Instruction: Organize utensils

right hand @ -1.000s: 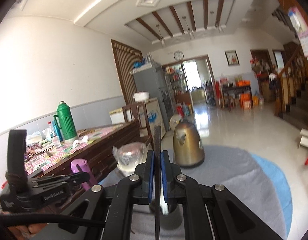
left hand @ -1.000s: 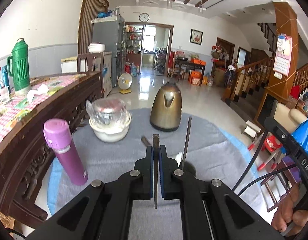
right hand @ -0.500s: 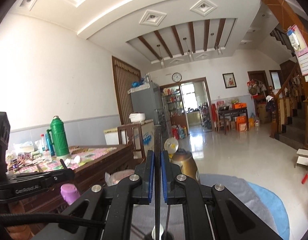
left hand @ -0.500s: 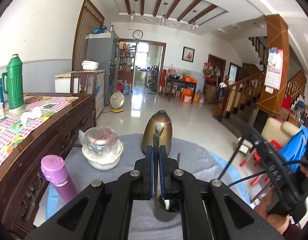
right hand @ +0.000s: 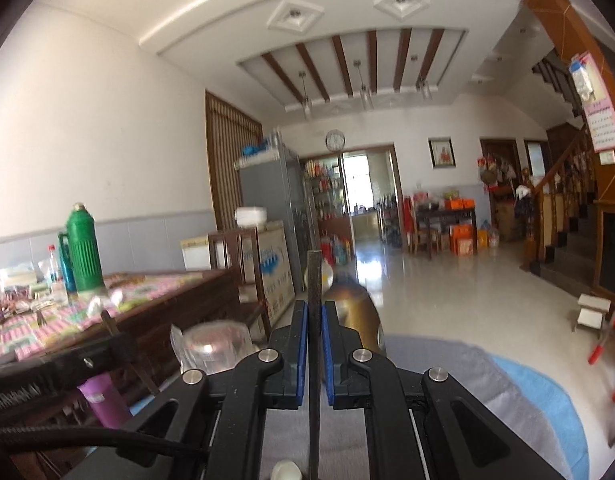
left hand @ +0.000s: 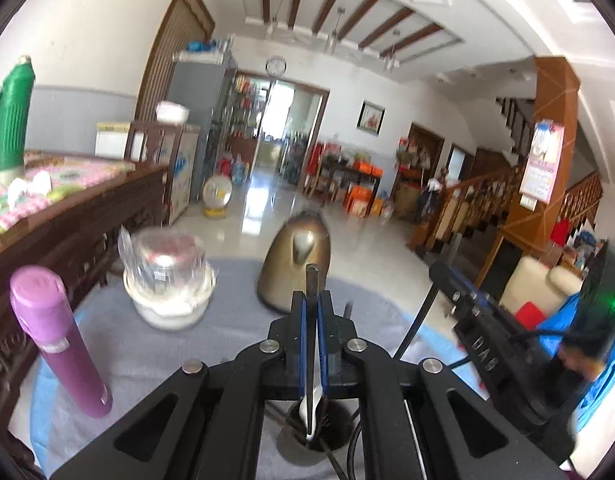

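Each claw is closed tight on one dark chopstick—the left claw (left hand: 311, 312) holds its chopstick (left hand: 310, 280) above the holder cup (left hand: 315, 436), where a white spoon (left hand: 307, 412) already stands. The right claw (right hand: 314, 320) carries its chopstick (right hand: 313, 280) above the counter (right hand: 447, 364). Both sticks run upright along the fingers, neither dropped in yet—I judge the job about midway.

Home living hall: staircase (right hand: 563, 216), fridge (right hand: 267, 196), wall clock (right hand: 334, 140), kettle (left hand: 295, 264).
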Demonstrator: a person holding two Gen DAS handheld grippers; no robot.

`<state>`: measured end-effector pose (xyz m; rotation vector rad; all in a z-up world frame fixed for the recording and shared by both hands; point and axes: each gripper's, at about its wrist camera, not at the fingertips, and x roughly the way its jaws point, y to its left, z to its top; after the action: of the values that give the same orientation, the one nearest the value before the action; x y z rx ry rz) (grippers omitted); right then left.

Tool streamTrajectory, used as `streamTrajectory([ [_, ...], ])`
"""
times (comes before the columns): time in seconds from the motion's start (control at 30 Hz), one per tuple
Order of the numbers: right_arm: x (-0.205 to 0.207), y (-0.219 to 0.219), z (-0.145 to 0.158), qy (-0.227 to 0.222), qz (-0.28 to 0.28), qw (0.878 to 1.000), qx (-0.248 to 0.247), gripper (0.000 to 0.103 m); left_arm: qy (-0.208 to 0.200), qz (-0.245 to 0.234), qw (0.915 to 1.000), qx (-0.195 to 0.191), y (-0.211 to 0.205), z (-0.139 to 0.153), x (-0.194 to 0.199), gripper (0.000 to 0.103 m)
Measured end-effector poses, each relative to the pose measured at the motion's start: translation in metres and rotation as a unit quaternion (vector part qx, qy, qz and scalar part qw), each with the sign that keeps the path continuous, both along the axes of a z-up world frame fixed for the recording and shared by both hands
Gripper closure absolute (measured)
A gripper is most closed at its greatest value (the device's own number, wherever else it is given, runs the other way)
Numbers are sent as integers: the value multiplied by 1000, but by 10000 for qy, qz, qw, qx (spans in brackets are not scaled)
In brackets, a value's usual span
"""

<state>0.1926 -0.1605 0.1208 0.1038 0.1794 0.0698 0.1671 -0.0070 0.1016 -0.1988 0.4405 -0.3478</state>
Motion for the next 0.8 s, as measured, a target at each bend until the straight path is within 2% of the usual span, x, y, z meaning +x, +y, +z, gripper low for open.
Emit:
streamTrajectory([
  [0.13, 10, -13, -21, 467, 159, 9986, 162, 95, 326, -57, 9993, 186, -4, -24, 10, 97],
  [0.27, 15, -28, -32, 1061, 482, 9916, 557, 95, 344, -213, 9992, 41, 3, -15, 6, 91],
  [0.33, 12, -40, -32, 1241, 578, 9868, 860, 93, 222, -185, 9996, 32, 8, -9, 1, 68],
  [0.37, 9, -46, -30, 1277, 578, 9855, 957, 88, 116, -150, 9998, -4, 11, -3, -2, 63],
  [0.4, 4, -52, -28, 1289, 593, 9839, 1088, 81, 38, -102, 9999, -26, 14, 2, -6, 59],
  [0.43, 1, -55, -24, 1256, 622, 9831, 1179, 80, -28, -68, 10000, -40, 16, 7, -9, 59],
  [0.57, -26, -68, 6, 812, 836, 9814, 1523, 80, -198, 56, 9996, -168, 28, 27, -20, 54],
  [0.63, -42, -73, 29, 479, 971, 9796, 1694, 80, -283, 93, 9994, -170, 32, 34, -28, 44],
  [0.67, -55, -76, 42, 234, 1045, 9785, 1761, 74, -309, 144, 9994, -89, 32, 37, -33, 39],
  [0.7, -61, -75, 48, 109, 1066, 9784, 1765, 57, -319, 202, 9993, -6, 32, 38, -36, 29],
  [0.77, -82, -73, 62, -229, 1022, 9805, 1663, 24, -363, 380, 9983, 250, 33, 40, -49, 22],
  [0.8, -93, -71, 64, -375, 986, 9818, 1577, 24, -370, 421, 9979, 319, 34, 39, -52, 18],
])
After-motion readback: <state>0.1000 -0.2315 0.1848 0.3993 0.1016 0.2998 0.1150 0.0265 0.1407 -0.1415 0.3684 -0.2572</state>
